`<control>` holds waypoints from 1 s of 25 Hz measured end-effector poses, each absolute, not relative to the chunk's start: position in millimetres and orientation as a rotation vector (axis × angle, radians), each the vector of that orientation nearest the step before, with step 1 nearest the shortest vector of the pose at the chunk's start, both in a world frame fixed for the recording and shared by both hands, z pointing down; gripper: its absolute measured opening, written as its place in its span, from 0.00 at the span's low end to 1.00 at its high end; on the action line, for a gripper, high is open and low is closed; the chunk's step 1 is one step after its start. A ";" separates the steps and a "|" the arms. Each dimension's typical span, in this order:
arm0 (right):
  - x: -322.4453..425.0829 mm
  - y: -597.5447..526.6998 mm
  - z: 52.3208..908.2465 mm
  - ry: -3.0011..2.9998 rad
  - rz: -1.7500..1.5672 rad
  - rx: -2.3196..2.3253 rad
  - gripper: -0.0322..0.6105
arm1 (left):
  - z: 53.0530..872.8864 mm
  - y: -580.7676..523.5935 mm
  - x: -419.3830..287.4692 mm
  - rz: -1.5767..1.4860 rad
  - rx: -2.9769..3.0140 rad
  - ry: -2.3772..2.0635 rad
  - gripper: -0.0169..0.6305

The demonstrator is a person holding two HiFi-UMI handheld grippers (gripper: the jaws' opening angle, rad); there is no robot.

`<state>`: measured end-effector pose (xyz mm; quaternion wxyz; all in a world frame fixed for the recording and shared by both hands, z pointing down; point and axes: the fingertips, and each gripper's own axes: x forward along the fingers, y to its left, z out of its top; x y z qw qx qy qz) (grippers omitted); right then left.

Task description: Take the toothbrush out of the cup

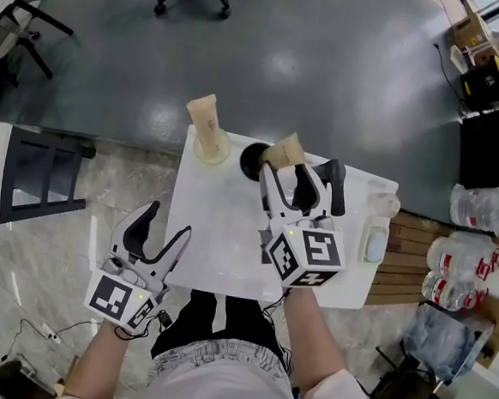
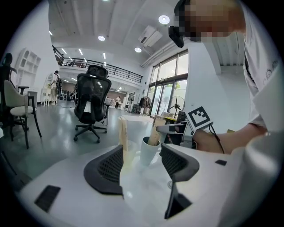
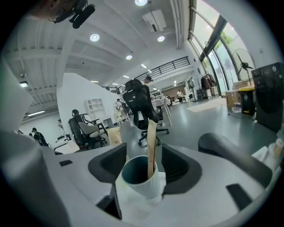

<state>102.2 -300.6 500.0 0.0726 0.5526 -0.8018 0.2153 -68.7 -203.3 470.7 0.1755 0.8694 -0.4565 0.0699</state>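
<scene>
The white table [image 1: 221, 235] carries everything. Over its far half the right tongs [image 1: 299, 169] stand apart, with the white cup [image 3: 137, 179] between them, not clamped. The left tongs [image 1: 169, 220] hang apart and empty near the table's left edge. A clear cup [image 1: 210, 148] stands just beside the white one. The toothbrush [image 3: 151, 146], in a tan wrapper, stands tilted inside the white cup.

The white counter [image 1: 217, 226] carries a cup [image 1: 251, 162] with a dark inside and, just beside it on the left, a clear glass [image 1: 210, 151]. Near the right edge lie a pale oval thing [image 1: 374, 245] (what it is, I cannot tell) and a small clear piece [image 1: 385, 203].
</scene>
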 end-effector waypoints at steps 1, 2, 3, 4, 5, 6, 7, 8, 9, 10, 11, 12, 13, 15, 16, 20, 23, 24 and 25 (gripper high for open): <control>102.4 -301.5 501.7 -2.408 0.649 1.660 0.44 | 471.9 -203.1 -69.1 0.201 2.460 -1.295 0.46; 102.3 -302.5 503.4 -2.408 0.652 1.659 0.44 | 472.9 -203.0 -69.8 0.203 2.457 -1.297 0.46; 101.9 -303.7 504.9 -2.409 0.654 1.659 0.44 | 473.8 -203.0 -70.7 0.206 2.454 -1.299 0.46; 101.3 -305.1 505.9 -2.409 0.656 1.659 0.44 | 474.4 -203.0 -71.5 0.208 2.451 -1.301 0.46; 100.7 -306.7 506.5 -2.410 0.656 1.660 0.44 | 474.9 -203.1 -72.3 0.210 2.449 -1.303 0.46; 100.2 -308.3 506.7 -2.411 0.656 1.661 0.44 | 475.2 -203.1 -73.1 0.212 2.448 -1.305 0.46; 99.7 -309.8 506.9 -2.412 0.656 1.661 0.44 | 475.6 -203.0 -73.7 0.214 2.446 -1.307 0.46; 99.5 -310.9 507.2 -2.413 0.657 1.662 0.44 | 476.1 -202.7 -74.2 0.216 2.443 -1.309 0.46; 99.7 -311.6 507.8 -2.412 0.658 1.662 0.44 | 476.7 -202.3 -74.4 0.218 2.441 -1.310 0.46; 100.4 -312.1 508.5 -2.410 0.657 1.663 0.44 | 477.3 -202.1 -74.3 0.218 2.439 -1.311 0.46; 101.3 -312.3 509.1 -2.406 0.655 1.663 0.43 | 477.7 -202.2 -73.8 0.217 2.437 -1.311 0.46; 101.9 -312.4 509.7 -2.403 0.652 1.662 0.43 | 477.8 -202.3 -73.2 0.215 2.436 -1.309 0.46; 102.1 -312.4 510.2 -2.400 0.647 1.659 0.42 | 477.6 -202.4 -72.5 0.214 2.436 -1.308 0.46; 102.0 -311.7 510.7 -2.396 0.631 1.653 0.40 | 477.2 -202.2 -71.1 0.213 2.438 -1.305 0.46; 102.2 -311.4 510.9 -2.394 0.625 1.652 0.39 | 477.1 -202.1 -70.5 0.213 2.439 -1.303 0.46; 103.0 -312.3 512.0 -2.389 0.619 1.651 0.35 | 476.9 -202.6 -69.0 0.211 2.440 -1.301 0.46; 103.5 -312.3 513.7 -2.382 0.604 1.648 0.34 | 477.3 -201.9 -67.3 0.210 2.440 -1.298 0.46; 103.6 -312.4 514.8 -2.380 0.602 1.648 0.33 | 477.7 -201.7 -66.8 0.210 2.440 -1.298 0.46; 103.8 -312.6 515.8 -2.377 0.601 1.649 0.33 | 478.1 -201.6 -66.4 0.210 2.440 -1.297 0.46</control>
